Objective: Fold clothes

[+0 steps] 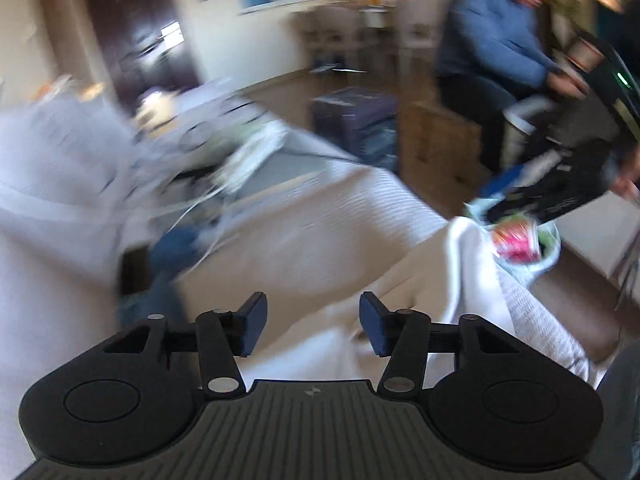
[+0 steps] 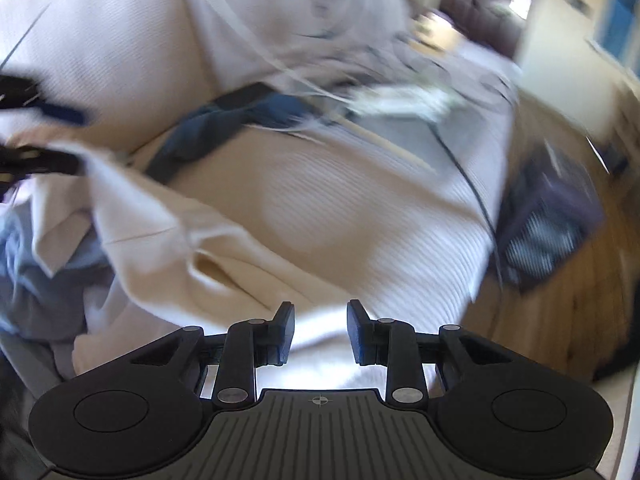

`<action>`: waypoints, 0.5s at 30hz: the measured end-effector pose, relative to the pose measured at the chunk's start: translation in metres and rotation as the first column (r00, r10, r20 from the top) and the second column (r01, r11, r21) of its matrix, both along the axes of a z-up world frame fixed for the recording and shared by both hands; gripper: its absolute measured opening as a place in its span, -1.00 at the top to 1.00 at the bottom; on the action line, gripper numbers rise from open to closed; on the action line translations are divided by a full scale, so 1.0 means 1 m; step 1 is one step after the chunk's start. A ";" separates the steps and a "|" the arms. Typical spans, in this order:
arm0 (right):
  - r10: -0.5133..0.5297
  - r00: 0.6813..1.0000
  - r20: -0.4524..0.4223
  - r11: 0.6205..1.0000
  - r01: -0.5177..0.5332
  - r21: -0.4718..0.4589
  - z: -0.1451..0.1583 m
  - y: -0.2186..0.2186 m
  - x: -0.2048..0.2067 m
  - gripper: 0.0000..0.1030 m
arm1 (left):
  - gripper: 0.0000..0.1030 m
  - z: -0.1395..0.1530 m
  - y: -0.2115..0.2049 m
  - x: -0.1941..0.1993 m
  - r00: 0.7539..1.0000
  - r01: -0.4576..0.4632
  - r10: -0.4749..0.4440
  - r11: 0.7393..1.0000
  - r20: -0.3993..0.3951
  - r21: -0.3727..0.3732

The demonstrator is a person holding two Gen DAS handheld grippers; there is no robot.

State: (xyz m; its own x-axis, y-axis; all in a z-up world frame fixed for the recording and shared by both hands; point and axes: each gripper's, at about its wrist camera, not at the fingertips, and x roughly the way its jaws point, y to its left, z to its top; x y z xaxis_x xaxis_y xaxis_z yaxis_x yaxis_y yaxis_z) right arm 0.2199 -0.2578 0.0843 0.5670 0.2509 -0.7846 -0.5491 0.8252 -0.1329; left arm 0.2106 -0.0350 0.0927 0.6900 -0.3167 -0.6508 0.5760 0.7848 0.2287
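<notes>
Nearest in the left wrist view, the left gripper [image 1: 313, 330] stands wide apart with nothing between its blue pads, hanging over a cream garment [image 1: 404, 280] that lies rumpled on the sofa [image 1: 304, 216]. In the right wrist view the right gripper [image 2: 320, 330] is likewise parted, somewhat less widely, and grips nothing; the pale cloth just beyond its fingertips is bright and blurred. The same cream garment spreads leftward from there in loose creases, one edge drawn up toward the other gripper at the left rim, though blur hides whether that edge is actually pinched. Beside it at the far left sits a heap of bluish-grey clothes [image 2: 36, 276], crumpled. Farther back a dark blue garment [image 2: 224, 120] trails across the ribbed seat cushion, and beyond that more pale laundry and cords crowd the backrest. A basket of mixed clothes [image 1: 520, 236] stands off the sofa's right end, and a seated person in a blue top [image 1: 492, 40] is farthest away. No neatly folded piece shows anywhere, so by my judgement most of the folding remains.
</notes>
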 end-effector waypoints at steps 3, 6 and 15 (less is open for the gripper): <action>0.131 0.991 0.016 0.989 -0.129 -0.077 -0.014 0.026 0.013 0.43 | 0.27 -0.034 -0.034 0.017 0.984 0.138 -0.130 0.989 -0.123 0.057; 0.225 0.974 -0.034 0.965 -0.227 -0.130 -0.032 0.039 0.028 0.43 | 0.34 -0.064 -0.045 0.030 0.960 0.213 -0.188 0.971 -0.208 0.108; 0.380 0.897 -0.225 0.896 -0.418 -0.149 -0.076 0.050 0.066 0.43 | 0.34 -0.104 -0.037 0.056 0.913 0.345 -0.298 0.928 -0.278 0.141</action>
State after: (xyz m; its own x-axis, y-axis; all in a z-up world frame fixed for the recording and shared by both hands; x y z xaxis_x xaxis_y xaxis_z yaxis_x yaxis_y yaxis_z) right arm 0.2858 -0.2073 0.0083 0.2903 0.2618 -0.9204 -0.8563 0.5004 -0.1278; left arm 0.2663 -0.0719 -0.0109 0.3805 -0.3532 -0.8547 0.8465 0.5052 0.1681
